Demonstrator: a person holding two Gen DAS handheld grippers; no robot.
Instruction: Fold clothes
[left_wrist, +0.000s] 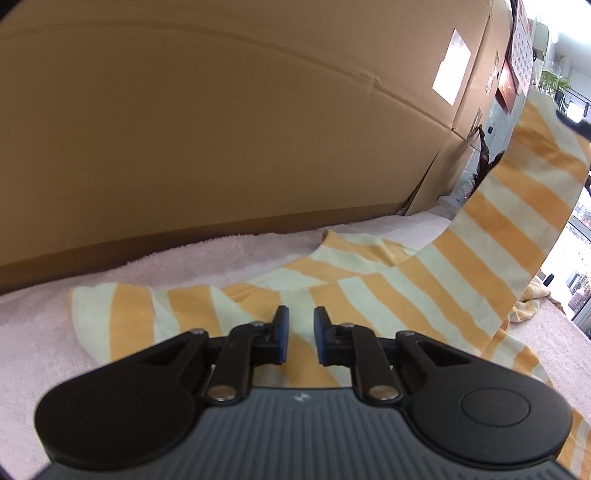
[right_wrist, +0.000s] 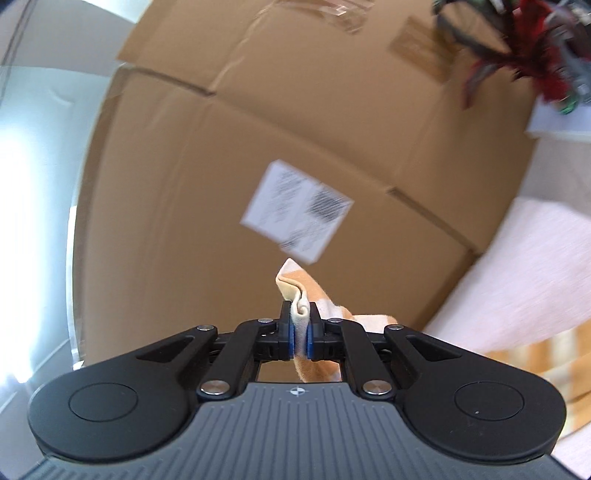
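Striped garment (left_wrist: 369, 291) lay on a pink towel (left_wrist: 44, 354), one end lifted toward 2 o'clock. Right hand-held gripper (right_wrist: 299, 326) was clamped on a bunched edge. Left hand-held gripper (left_wrist: 300, 332) hovered over it, jaws narrowly apart, gripping nothing.

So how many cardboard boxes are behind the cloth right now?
2 visible: the big cardboard box behind the striped garment, and a second box stacked on top. Others may be hidden.

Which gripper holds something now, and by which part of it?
The right gripper pinches a bunched edge of the striped garment. The left gripper holds nothing; it is over the garment.
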